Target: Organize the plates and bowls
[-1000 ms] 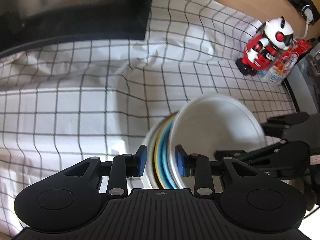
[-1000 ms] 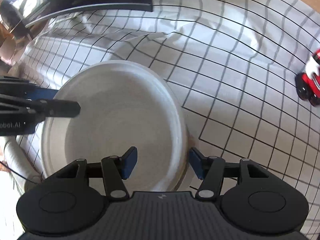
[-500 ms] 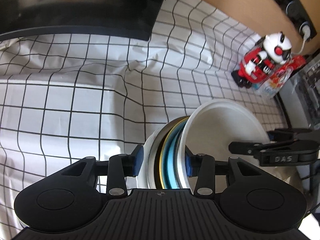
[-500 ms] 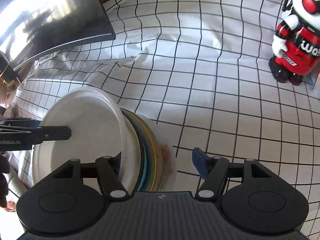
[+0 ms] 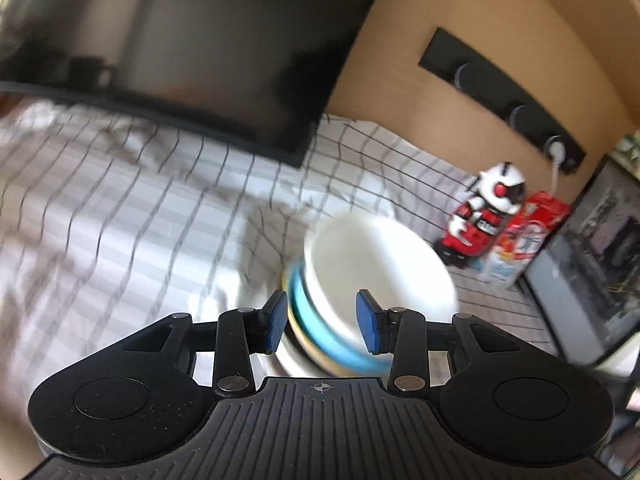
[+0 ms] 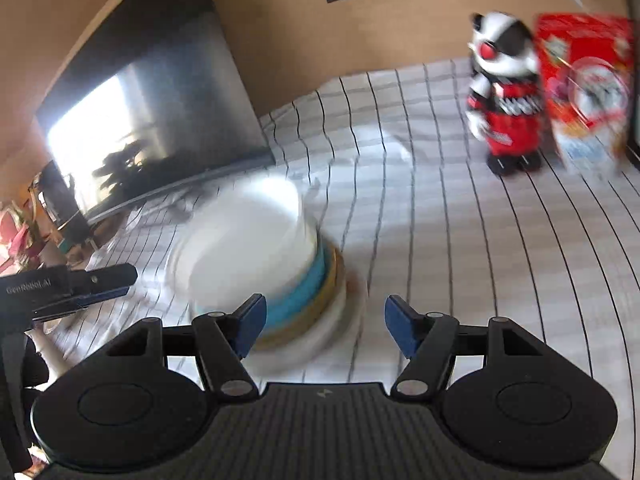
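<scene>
A stack of dishes sits on the checked cloth: a white bowl [image 5: 376, 256] on top, then a blue dish [image 5: 320, 324], a yellow one and a white plate at the bottom. In the right wrist view the white bowl [image 6: 244, 248] tops the blue dish [image 6: 296, 296]. My left gripper [image 5: 322, 322] is open, its pads on either side of the stack's near edge without touching. My right gripper [image 6: 322, 320] is open and empty, just behind the stack's right side. The left gripper's fingers [image 6: 80, 284] show at the left of the right wrist view.
A black monitor [image 5: 180, 48] stands at the back left. A red, white and black toy robot [image 5: 484, 216] and a red carton [image 5: 524, 236] stand at the back right, near a dark frame [image 5: 592, 264]. A wooden wall with a socket strip [image 5: 504, 100] is behind.
Both grippers have drawn back and tilted up from the stack. The left gripper's jaws have opened wider, away from the rims. The right gripper has pulled away; both views are blurred by motion.
</scene>
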Tool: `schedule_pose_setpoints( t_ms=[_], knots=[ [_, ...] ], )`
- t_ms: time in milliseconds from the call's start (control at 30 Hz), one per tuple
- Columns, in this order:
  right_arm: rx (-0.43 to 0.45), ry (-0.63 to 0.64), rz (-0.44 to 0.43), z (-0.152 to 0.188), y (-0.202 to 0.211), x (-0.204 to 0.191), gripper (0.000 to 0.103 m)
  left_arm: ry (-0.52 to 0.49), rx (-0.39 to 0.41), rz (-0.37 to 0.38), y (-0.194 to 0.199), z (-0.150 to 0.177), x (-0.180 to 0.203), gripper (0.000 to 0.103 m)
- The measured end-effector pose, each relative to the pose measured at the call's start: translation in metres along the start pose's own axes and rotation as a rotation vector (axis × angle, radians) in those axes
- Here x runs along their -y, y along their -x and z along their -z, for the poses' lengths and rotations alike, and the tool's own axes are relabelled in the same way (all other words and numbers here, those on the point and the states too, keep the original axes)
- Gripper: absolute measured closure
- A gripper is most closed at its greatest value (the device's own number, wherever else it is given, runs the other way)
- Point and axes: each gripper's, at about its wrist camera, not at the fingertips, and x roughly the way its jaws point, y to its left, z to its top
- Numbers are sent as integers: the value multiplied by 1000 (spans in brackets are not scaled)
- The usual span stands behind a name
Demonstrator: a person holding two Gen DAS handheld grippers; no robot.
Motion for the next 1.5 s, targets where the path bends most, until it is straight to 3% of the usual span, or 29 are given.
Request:
schedule_pose_setpoints(
  t_ms=[133, 200, 333, 467, 567, 733, 800, 1000, 1500],
  knots=[
    [44, 0, 2, 66, 41, 7, 36, -5, 71, -5, 48, 73, 19, 72],
    [82, 34, 23, 97, 58, 3, 35, -53, 99, -63, 70, 109, 38, 81],
    [146, 117, 56, 144, 85, -11, 34, -114, 156, -178, 99, 163, 69, 84],
    [214, 175, 69, 178, 105, -23, 34, -185, 165, -201, 107, 200, 88, 86],
    [263, 172, 80, 200, 117, -25, 34, -166, 156, -232, 109, 225, 92, 86],
    [307, 236, 88, 228, 125, -32, 34, -244, 202, -334, 118, 262, 100, 86],
    [312, 234, 89, 235, 126, -32, 34, -273, 224, -359, 120, 271, 102, 86],
    [292, 214, 89, 245, 124, -31, 34, -285, 232, -337, 126, 281, 104, 86],
    [320, 239, 102, 246, 120, -41, 33, -263, 224, -329, 126, 277, 100, 86]
  ],
)
